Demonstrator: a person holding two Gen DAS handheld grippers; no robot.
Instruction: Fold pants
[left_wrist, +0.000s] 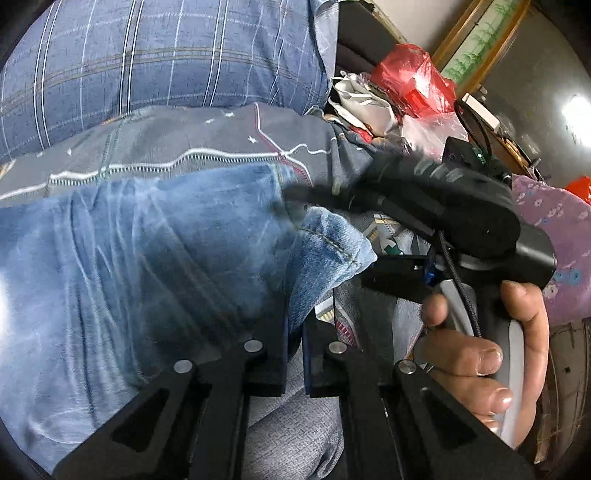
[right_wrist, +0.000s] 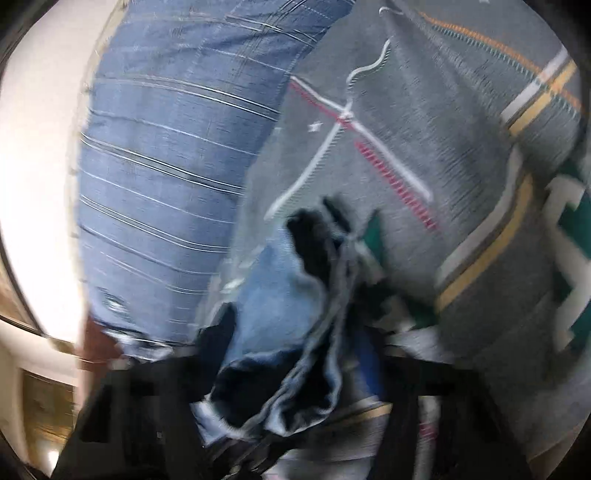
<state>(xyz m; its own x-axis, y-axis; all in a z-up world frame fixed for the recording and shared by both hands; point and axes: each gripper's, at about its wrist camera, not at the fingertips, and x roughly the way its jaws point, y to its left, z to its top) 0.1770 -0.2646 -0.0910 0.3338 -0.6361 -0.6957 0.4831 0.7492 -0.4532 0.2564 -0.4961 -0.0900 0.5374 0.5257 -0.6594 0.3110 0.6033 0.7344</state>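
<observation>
The pants are light blue jeans (left_wrist: 147, 251) lying on a grey patterned bedspread (left_wrist: 207, 140). My left gripper (left_wrist: 295, 354) is shut on the jeans, with denim pinched between its black fingers. The right gripper's body (left_wrist: 443, 206) shows in the left wrist view, held by a hand, its tip at the jeans' hem edge. In the blurred right wrist view, my right gripper (right_wrist: 295, 398) is shut on a bunched fold of the jeans (right_wrist: 280, 325), lifted above the bedspread (right_wrist: 461, 129).
A blue plaid pillow (left_wrist: 155, 66) lies at the head of the bed and shows in the right wrist view too (right_wrist: 177, 147). A red plastic bag (left_wrist: 413, 81) and clutter sit on a surface beside the bed. Purple floral cloth (left_wrist: 554, 229) is at the right.
</observation>
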